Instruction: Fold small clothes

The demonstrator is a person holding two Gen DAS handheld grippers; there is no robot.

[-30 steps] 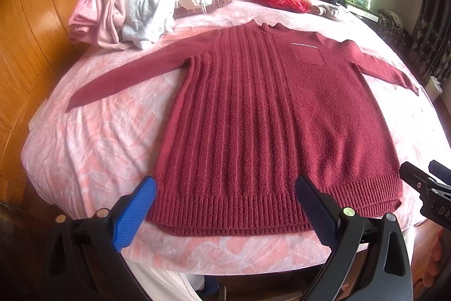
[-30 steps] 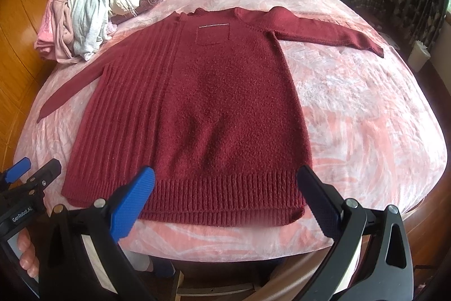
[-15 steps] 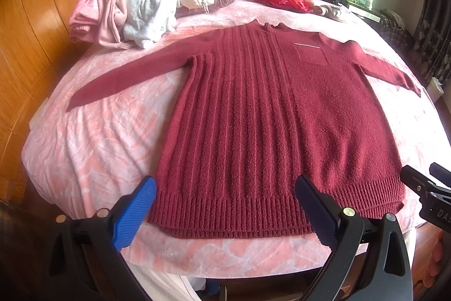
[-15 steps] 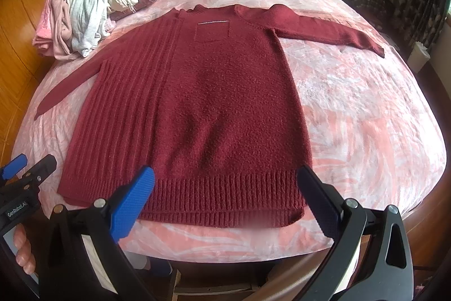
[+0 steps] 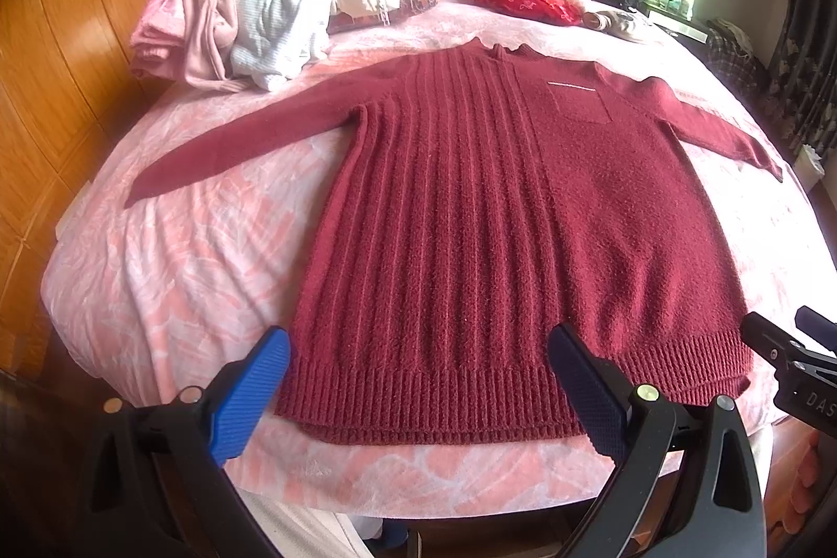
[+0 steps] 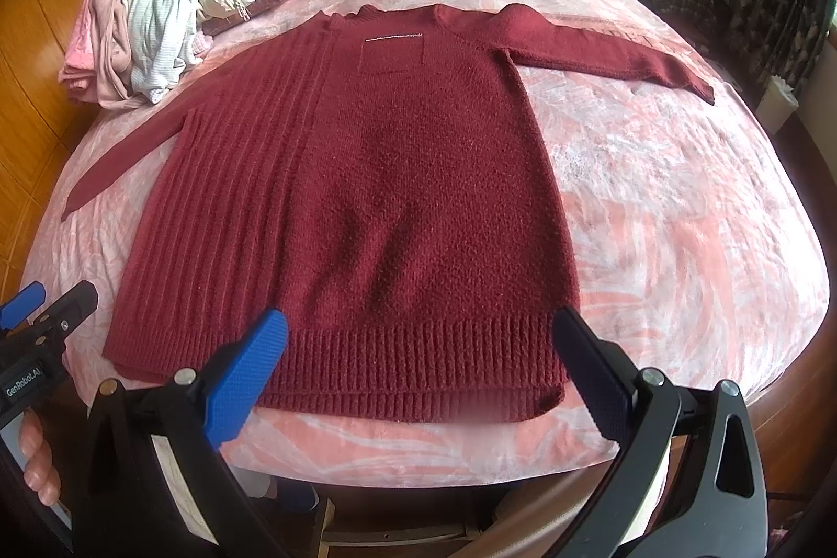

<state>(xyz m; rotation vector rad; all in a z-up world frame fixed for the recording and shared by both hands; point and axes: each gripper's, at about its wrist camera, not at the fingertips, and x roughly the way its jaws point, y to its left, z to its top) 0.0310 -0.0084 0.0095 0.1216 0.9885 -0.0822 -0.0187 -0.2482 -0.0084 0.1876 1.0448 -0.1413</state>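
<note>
A maroon knit sweater (image 5: 502, 234) lies spread flat on the pink bedspread (image 5: 172, 265), sleeves out. The left gripper (image 5: 418, 393) and right gripper (image 6: 421, 375) both hover released over its near hem. Only the right wrist view shows a hand (image 6: 39, 464) at the near left.

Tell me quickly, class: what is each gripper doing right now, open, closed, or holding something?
Left gripper: open, holding nothing, poised over the hem of the red sweater.
Right gripper: open, holding nothing, also at the hem.
</note>
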